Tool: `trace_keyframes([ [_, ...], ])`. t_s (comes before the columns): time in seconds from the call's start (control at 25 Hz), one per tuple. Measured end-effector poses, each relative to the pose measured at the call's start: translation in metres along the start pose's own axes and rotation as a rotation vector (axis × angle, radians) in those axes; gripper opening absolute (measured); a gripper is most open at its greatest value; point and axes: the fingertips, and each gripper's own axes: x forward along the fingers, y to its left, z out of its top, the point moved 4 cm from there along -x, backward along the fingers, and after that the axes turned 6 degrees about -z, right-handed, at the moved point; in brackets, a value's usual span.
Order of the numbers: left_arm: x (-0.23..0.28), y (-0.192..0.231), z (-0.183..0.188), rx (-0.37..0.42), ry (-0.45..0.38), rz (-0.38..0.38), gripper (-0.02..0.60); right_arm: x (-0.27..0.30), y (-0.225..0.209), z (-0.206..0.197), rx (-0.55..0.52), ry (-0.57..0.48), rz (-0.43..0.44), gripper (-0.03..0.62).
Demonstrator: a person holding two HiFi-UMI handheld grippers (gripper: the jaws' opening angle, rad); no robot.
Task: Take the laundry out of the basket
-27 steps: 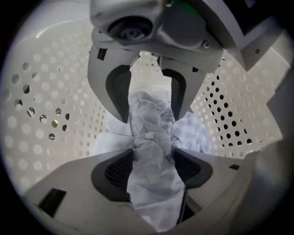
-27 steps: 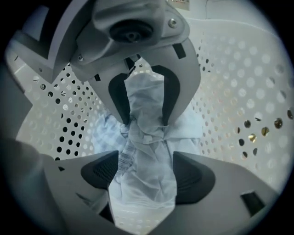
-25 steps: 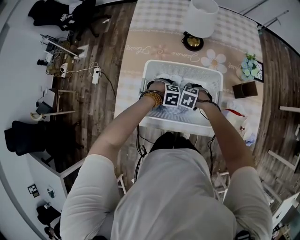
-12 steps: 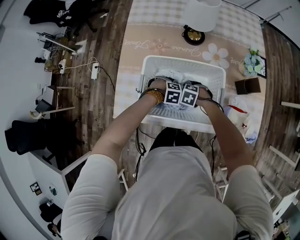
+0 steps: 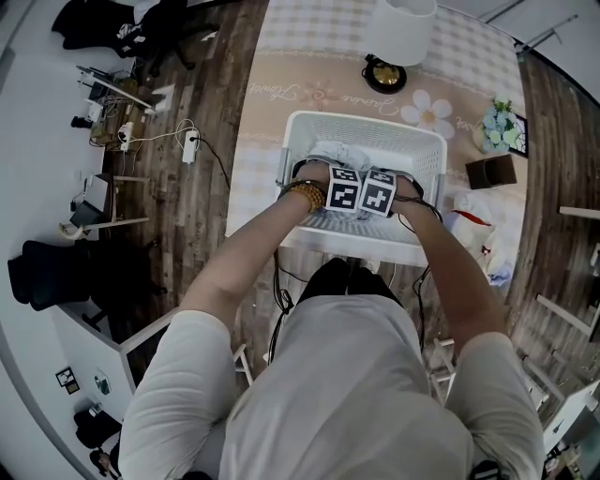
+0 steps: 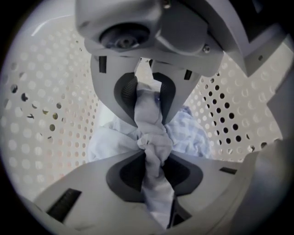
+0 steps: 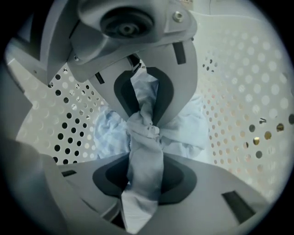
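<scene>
A white perforated laundry basket (image 5: 366, 123) stands on the table in front of me. Pale blue and white laundry (image 5: 337, 150) lies in it. My left gripper (image 5: 343, 192) and right gripper (image 5: 378, 194) point down into the basket side by side. The jaws of both have just been closing. In the left gripper view, my left gripper (image 6: 149, 137) pinches a bunched fold of the pale laundry (image 6: 110, 140) against the basket wall (image 6: 50, 92). In the right gripper view, my right gripper (image 7: 146, 131) is shut on another twisted fold of the laundry (image 7: 188, 126).
Beyond the basket, a lamp with a white shade (image 5: 401, 28) stands on the checked tablecloth (image 5: 309, 56). A small flower pot (image 5: 497, 131), a brown box (image 5: 491, 173) and a bag (image 5: 473, 234) sit to the right. A power strip (image 5: 192, 145) and cables lie on the floor at left.
Both grippers stay side by side in the basket. Only the head view has shifted slightly.
</scene>
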Motion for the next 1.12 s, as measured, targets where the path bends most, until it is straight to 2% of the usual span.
trace_keyframes([
  [0.2,-0.032,0.002,0.003,-0.069,-0.023,-0.006,0.124,-0.030,-0.008,0.010,-0.004,-0.023,-0.032,0.173],
  [0.64,-0.112,-0.018,0.016,-0.138,-0.084,0.002,0.124,-0.112,-0.005,0.028,-0.038,-0.065,-0.086,0.173],
  [0.84,-0.150,-0.030,0.023,-0.146,-0.099,0.022,0.124,-0.150,-0.002,0.036,-0.022,-0.099,-0.106,0.172],
  [1.12,-0.212,-0.041,0.040,-0.118,-0.097,0.083,0.124,-0.214,-0.003,0.047,-0.035,-0.124,-0.161,0.170],
])
